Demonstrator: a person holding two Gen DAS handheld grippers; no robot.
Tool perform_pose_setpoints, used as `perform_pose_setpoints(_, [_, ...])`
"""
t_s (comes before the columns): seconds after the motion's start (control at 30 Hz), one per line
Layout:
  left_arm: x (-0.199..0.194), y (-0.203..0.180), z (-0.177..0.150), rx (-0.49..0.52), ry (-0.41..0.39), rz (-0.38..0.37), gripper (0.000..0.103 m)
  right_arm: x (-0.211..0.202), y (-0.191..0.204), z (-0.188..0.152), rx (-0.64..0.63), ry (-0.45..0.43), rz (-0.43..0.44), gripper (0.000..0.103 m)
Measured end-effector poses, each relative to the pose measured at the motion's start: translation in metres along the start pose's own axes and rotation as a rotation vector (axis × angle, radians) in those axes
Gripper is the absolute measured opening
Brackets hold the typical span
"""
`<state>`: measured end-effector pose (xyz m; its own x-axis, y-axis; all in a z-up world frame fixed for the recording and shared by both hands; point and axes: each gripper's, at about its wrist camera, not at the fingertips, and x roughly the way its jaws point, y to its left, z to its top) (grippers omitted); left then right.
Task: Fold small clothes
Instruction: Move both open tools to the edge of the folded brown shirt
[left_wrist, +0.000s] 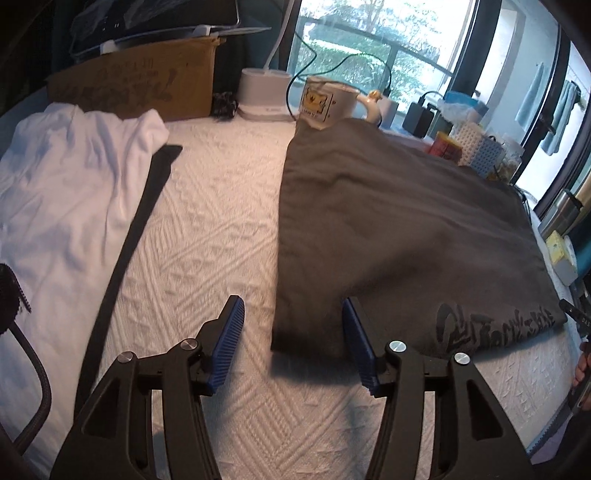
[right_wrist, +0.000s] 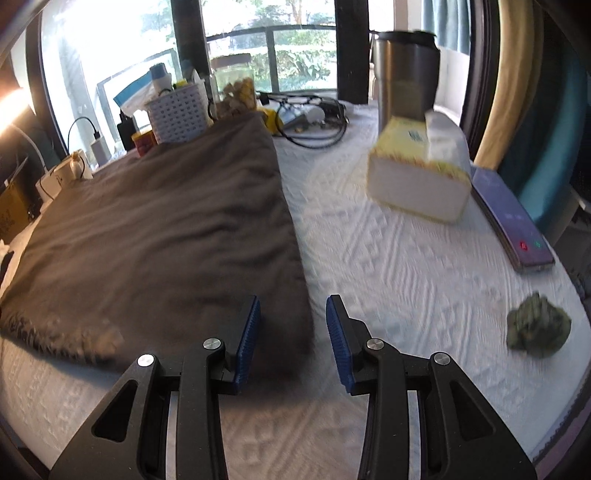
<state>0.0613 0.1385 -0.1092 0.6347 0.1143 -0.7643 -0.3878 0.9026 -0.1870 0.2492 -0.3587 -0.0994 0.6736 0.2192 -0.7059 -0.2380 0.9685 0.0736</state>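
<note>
White perforated plastic basket (right_wrist: 177, 114) packed with bottles and packets at table's far edge, folded dark grey garment (left_wrist: 399, 229) mid-table on white textured cloth (left_wrist: 207, 236), left gripper (left_wrist: 291, 317) parted over its near-left corner, right gripper (right_wrist: 293, 315) parted over near-right corner, neither holding anything, yellow tissue box (right_wrist: 417, 177) and phone (right_wrist: 513, 221) towards right edge.

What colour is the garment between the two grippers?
Dark grey garment, clearest in the right wrist view.

A home: mug (left_wrist: 325, 101), tissue box (right_wrist: 419, 177), balcony window (left_wrist: 373, 40).
</note>
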Motion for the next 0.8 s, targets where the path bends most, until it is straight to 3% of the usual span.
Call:
perform_pose_setpoints(0.2, [0.003, -0.003, -0.003, 0.025, 0.005, 0.036, 0.055, -0.008, -0.010, -0.009, 0.057, -0.002, 0.054, 0.040])
perform_pose_setpoints(0.37, [0.003, -0.004, -0.003, 0.016, -0.006, 0.039, 0.055, -0.011, -0.010, -0.012, 0.139, 0.002, 0.159, 0.040])
perform_pose_setpoints(0.6, [0.001, -0.002, -0.009, 0.034, -0.027, 0.030, 0.056, -0.009, -0.001, -0.015, 0.145, -0.026, 0.159, 0.039])
perform_pose_setpoints(0.67, [0.002, -0.005, -0.008, 0.044, -0.026, 0.020, 0.061, -0.007, 0.004, -0.014, 0.124, -0.030, 0.136, 0.033])
perform_pose_setpoints(0.7, [0.002, -0.006, -0.008, 0.055, -0.024, 0.020, 0.061, -0.006, 0.006, -0.014, 0.114, -0.022, 0.129, 0.020])
perform_pose_setpoints(0.73, [0.003, -0.006, -0.008, 0.062, -0.022, 0.015, 0.061, -0.006, 0.008, -0.014, 0.102, -0.025, 0.124, 0.015])
perform_pose_setpoints(0.8, [0.003, -0.006, -0.007, 0.063, -0.023, 0.002, 0.054, -0.007, 0.013, -0.015, 0.072, -0.027, 0.121, 0.012])
